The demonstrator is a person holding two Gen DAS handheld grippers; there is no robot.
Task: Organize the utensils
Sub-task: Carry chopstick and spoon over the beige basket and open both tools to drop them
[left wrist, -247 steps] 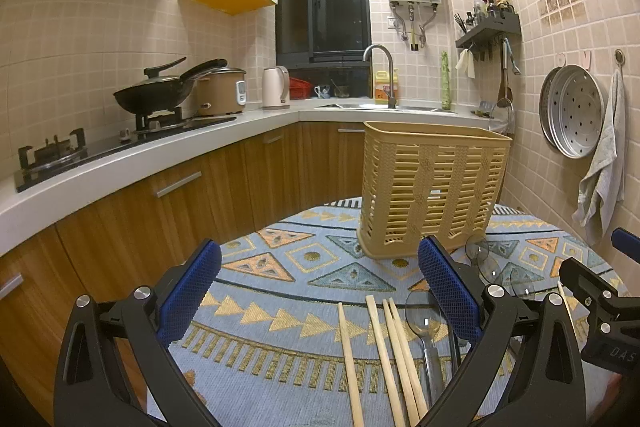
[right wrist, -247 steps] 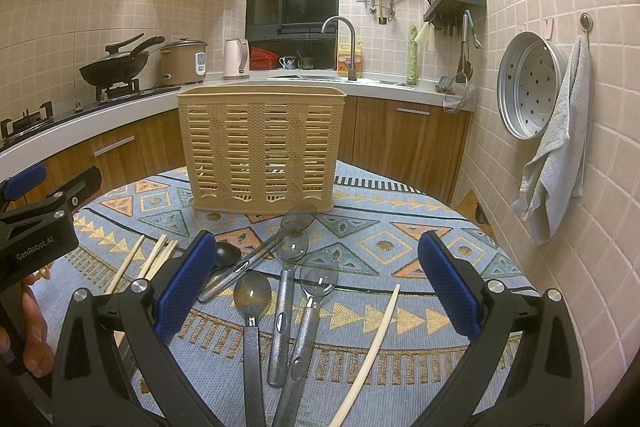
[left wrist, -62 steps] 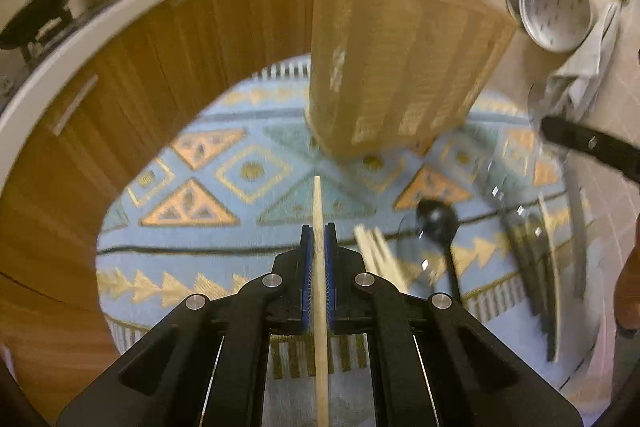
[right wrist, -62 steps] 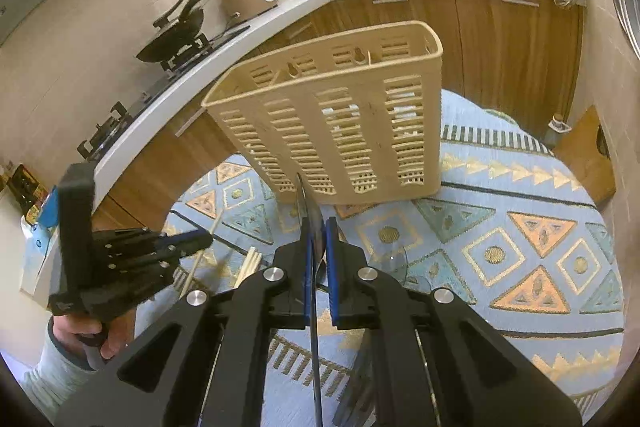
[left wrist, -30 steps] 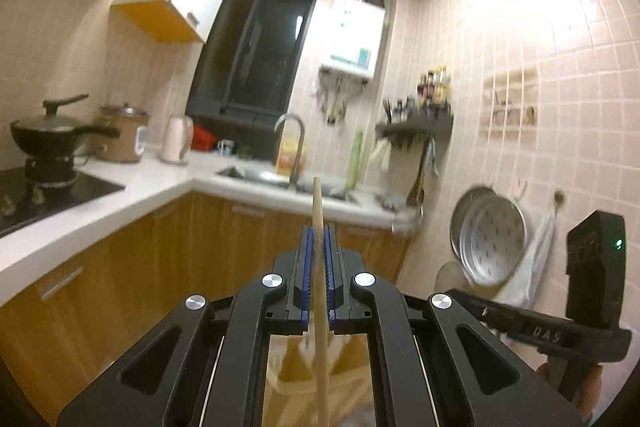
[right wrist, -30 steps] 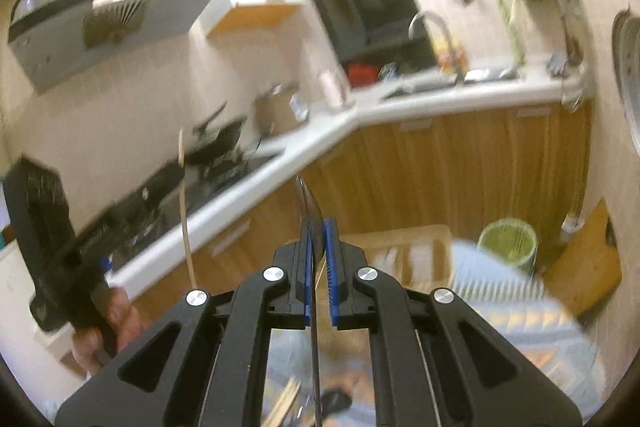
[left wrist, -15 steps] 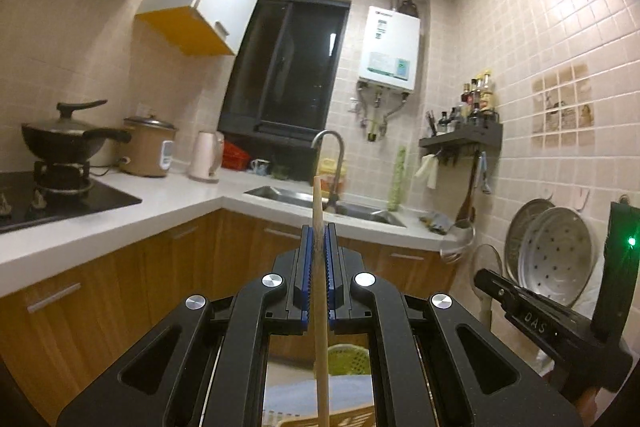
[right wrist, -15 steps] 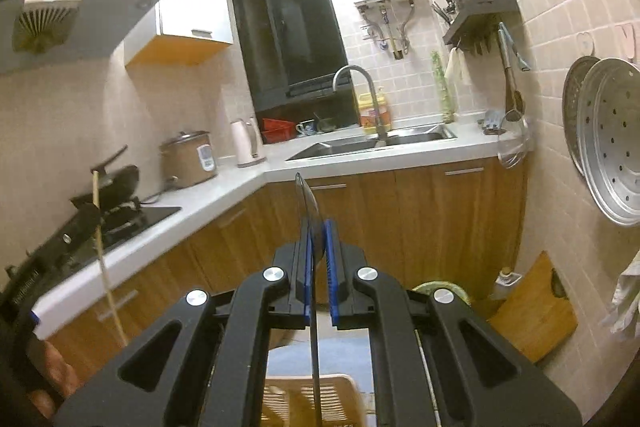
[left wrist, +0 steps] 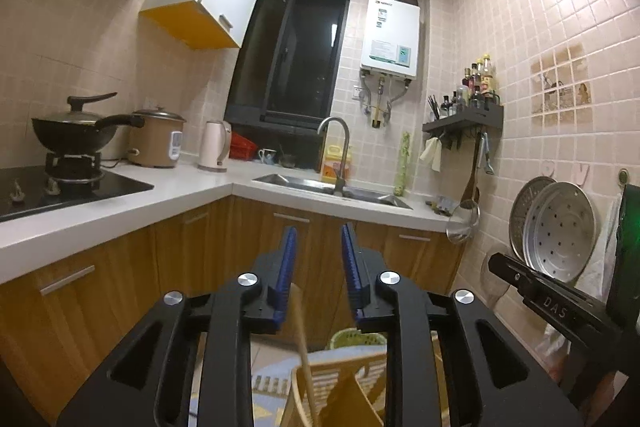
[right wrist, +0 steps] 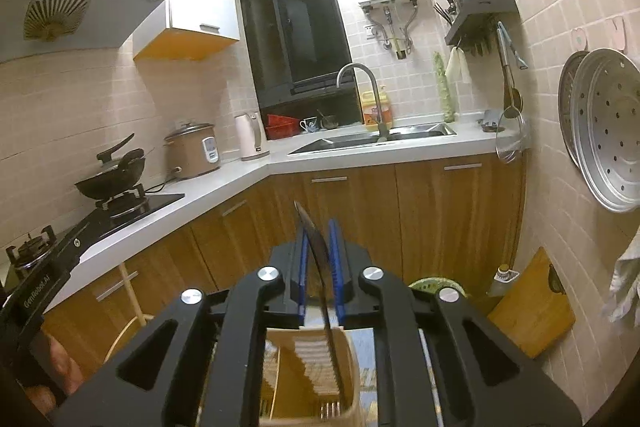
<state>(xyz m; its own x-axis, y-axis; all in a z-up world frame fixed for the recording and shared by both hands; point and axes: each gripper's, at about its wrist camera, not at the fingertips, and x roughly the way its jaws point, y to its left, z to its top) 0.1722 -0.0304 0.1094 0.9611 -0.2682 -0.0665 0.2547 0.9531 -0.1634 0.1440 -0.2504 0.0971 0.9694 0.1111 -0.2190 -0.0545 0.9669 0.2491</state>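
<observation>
On the left, our left gripper [left wrist: 318, 267] hangs over the basket [left wrist: 340, 375], jaws opening so the chopstick [left wrist: 302, 343], no longer pinched, drops in upright. On the right, our right gripper [right wrist: 319, 263] has its jaws parting around the dark utensil [right wrist: 320, 275], its lower end already inside the basket.

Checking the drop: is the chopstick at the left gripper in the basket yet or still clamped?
Released: left gripper is opening, its fingers clear of the chopstick, whose lower end dips into the basket.
</observation>
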